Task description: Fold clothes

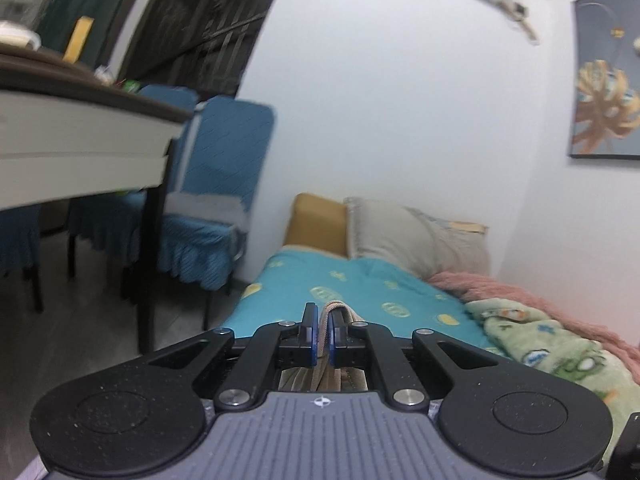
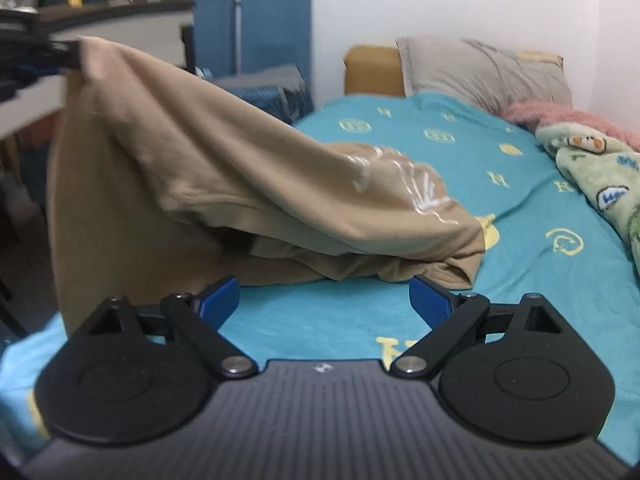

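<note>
A tan garment (image 2: 224, 168) with a pale print (image 2: 400, 176) lies partly on the teal bedsheet (image 2: 500, 184), one corner lifted high at the upper left. My left gripper (image 1: 323, 334) is shut on that corner; a tan fold (image 1: 340, 312) shows between its blue pads, and more cloth hangs beneath. In the right wrist view the left gripper (image 2: 60, 58) appears blurred at the raised corner. My right gripper (image 2: 324, 296) stands open just above the sheet, close in front of the garment's near edge, nothing between its fingers.
A grey pillow (image 2: 488, 72), a pink blanket (image 2: 568, 120) and a green patterned blanket (image 2: 600, 176) lie along the bed's right side by the wall. Left of the bed stand blue-covered chairs (image 1: 224, 184) and a table (image 1: 80, 120) with items on top.
</note>
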Tool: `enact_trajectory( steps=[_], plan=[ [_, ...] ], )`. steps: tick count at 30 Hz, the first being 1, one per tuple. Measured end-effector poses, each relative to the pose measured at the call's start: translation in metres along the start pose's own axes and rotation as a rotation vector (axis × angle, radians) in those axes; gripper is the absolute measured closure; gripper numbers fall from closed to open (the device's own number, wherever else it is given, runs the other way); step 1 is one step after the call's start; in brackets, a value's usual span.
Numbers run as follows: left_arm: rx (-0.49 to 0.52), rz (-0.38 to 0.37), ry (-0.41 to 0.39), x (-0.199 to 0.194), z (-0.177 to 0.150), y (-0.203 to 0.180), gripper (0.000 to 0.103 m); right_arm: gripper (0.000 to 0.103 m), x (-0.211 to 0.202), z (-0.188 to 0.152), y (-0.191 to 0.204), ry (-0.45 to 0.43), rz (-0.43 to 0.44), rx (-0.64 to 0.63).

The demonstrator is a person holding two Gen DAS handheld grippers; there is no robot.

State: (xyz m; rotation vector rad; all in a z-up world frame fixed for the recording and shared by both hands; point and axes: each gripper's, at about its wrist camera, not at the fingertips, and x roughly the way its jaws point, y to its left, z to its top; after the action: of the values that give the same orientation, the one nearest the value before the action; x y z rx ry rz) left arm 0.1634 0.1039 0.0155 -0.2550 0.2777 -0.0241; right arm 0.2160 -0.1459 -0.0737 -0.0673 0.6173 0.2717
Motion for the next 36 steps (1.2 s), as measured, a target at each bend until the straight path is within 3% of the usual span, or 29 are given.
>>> enact_trajectory(
  steps=[4, 7, 9, 12, 15, 19, 20, 22, 24, 28, 32, 36],
  plan=[
    [-0.057, 0.077, 0.058, 0.033, -0.001, 0.021, 0.093, 0.010, 0.033, 0.002, -0.024, 0.066, -0.064, 0.021],
    [-0.101, 0.110, 0.121, 0.070, -0.003, 0.031, 0.093, 0.027, 0.053, 0.003, -0.045, 0.086, -0.111, 0.017],
    [-0.082, 0.150, 0.165, 0.097, -0.005, 0.031, 0.093, 0.027, 0.066, 0.005, -0.058, 0.082, -0.137, -0.001],
    [-0.028, 0.236, 0.209, 0.129, -0.013, 0.030, 0.092, 0.027, 0.083, 0.006, -0.072, 0.042, -0.189, -0.017],
    [-0.058, 0.311, 0.220, 0.143, -0.019, 0.043, 0.091, 0.027, 0.090, 0.009, -0.080, -0.026, -0.181, -0.008],
    [-0.078, 0.408, 0.212, 0.148, -0.016, 0.057, 0.077, 0.027, 0.100, 0.019, -0.073, -0.132, -0.137, -0.082],
    [-0.091, 0.403, 0.220, 0.145, -0.015, 0.060, 0.072, 0.027, 0.103, 0.024, -0.074, -0.144, -0.145, -0.068],
    [-0.120, 0.360, 0.239, 0.136, -0.011, 0.064, 0.048, 0.027, 0.107, 0.031, -0.082, -0.154, -0.138, 0.017],
    [-0.124, 0.321, 0.254, 0.124, -0.009, 0.065, 0.045, 0.027, 0.108, 0.036, -0.089, -0.146, -0.136, 0.090],
    [0.104, 0.272, 0.236, 0.081, -0.014, 0.040, 0.030, 0.027, 0.098, 0.041, -0.094, -0.138, -0.162, 0.119],
    [0.401, 0.097, 0.216, 0.061, -0.030, -0.010, 0.021, 0.027, 0.072, 0.049, -0.100, -0.180, -0.176, 0.216],
    [0.601, -0.018, 0.321, 0.079, -0.071, -0.058, 0.021, 0.027, 0.038, 0.054, -0.100, -0.201, -0.184, 0.227]
  ],
)
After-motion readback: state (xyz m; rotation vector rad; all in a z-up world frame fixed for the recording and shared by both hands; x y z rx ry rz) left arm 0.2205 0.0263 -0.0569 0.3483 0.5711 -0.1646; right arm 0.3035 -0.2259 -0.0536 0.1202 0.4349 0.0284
